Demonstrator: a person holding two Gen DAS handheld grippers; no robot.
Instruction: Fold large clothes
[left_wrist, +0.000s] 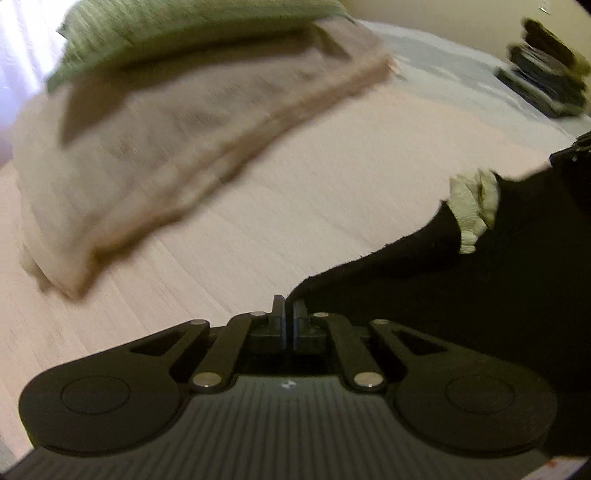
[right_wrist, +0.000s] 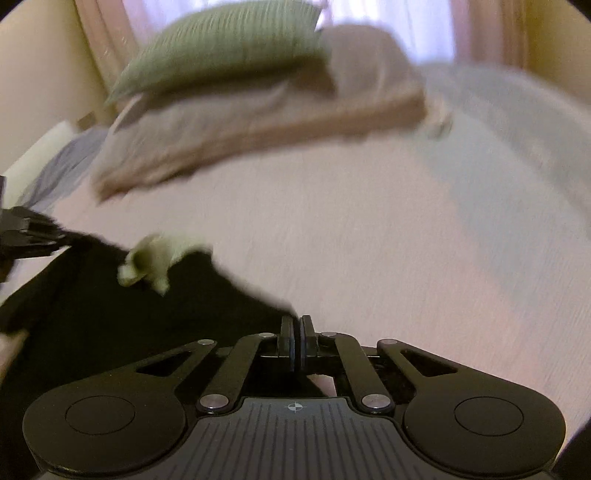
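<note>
Left tool (left_wrist: 289, 308) and right tool (right_wrist: 297, 326) both clenched on edges of black garment (left_wrist: 480, 280), stretched above pink bed (left_wrist: 295, 206).

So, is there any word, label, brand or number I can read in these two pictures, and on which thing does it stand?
No readable text in either view.
Left gripper: a small white mark on its body, a symbol, too small to read.
Right gripper: a small crosshair sign on its body, no letters.
Black garment, folded beige blanket, green pillow: no labels visible; both views are motion-blurred.
</note>
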